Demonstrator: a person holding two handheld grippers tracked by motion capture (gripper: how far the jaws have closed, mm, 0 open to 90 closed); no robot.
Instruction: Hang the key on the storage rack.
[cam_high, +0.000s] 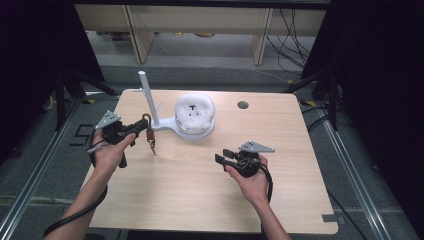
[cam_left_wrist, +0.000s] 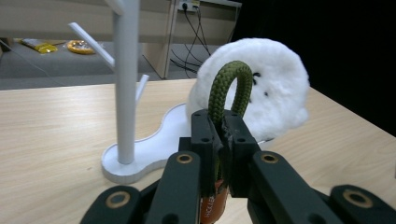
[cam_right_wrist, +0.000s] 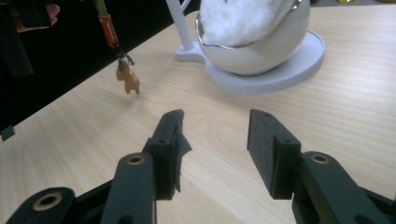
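- Dark curtains and grey floor frame a pale wooden table (cam_high: 200, 190) in the high view, with shelving and loose cables along the top of the frame.
- At the upper middle of that view a white stand (cam_high: 148, 100) rises from a flat white base, and a white fluffy ball (cam_high: 195, 113) sits in a bowl on the same base.
- At centre left the left gripper (cam_high: 141, 126) pinches a green cord loop (cam_high: 146, 120); an orange tag and a small charm (cam_high: 153, 148) hang below it, just left of the stand's base.
- At lower centre right the right gripper (cam_high: 223, 155) hovers above bare wood, well apart from the cord.
- In the left gripper view the jaws are pressed onto the green cord loop (cam_left_wrist: 229, 88), which arches up at centre frame before the fluffy ball (cam_left_wrist: 275, 88); the stand (cam_left_wrist: 126, 84) is at the left.
- In the right gripper view the right gripper (cam_right_wrist: 217, 144) has its jaws spread with nothing between them; the charm (cam_right_wrist: 129, 80) dangles at upper left and the bowl (cam_right_wrist: 261, 51) sits at the top.
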